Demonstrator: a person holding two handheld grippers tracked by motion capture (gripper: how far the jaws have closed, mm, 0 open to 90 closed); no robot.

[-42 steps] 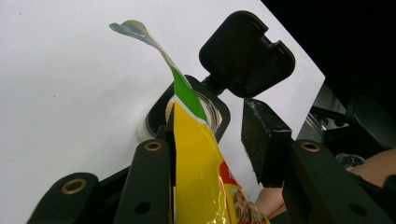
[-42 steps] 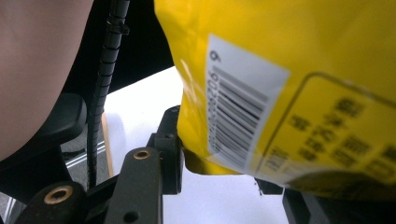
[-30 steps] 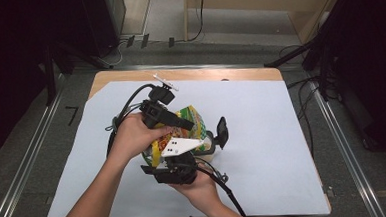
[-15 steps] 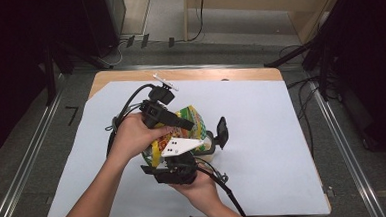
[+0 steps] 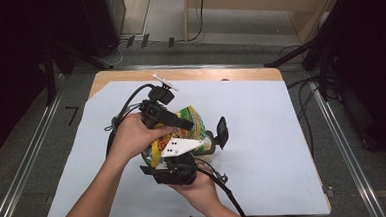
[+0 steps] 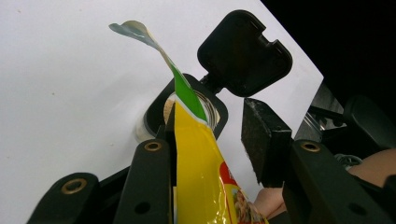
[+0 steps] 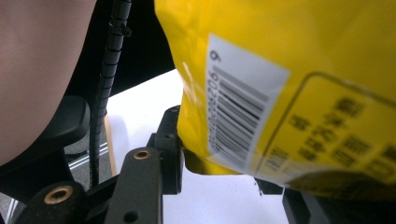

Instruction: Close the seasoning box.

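A yellow and green snack bag [image 5: 189, 116] hangs tilted between my two grippers at the middle of the table. My left gripper [image 5: 184, 129] is shut on its upper part. In the left gripper view the bag [image 6: 201, 177] runs up along the left jaw, and its torn tip reaches over the mouth of a small jar [image 6: 154, 112] whose black flip lid [image 6: 245, 51] stands open. My right gripper [image 5: 178, 154] is shut on the bag's lower end. In the right gripper view the barcode side of the bag [image 7: 280, 70] bulges between the jaws. The jar [image 5: 209, 146] stands just right of the grippers, lid [image 5: 221, 131] up.
White paper [image 5: 282, 134] covers the wooden table top. Black cables trail from both grippers, looping to the left [image 5: 126, 107] and toward the front edge [image 5: 225, 187]. Metal rails run along both sides of the table, with dark equipment beyond them.
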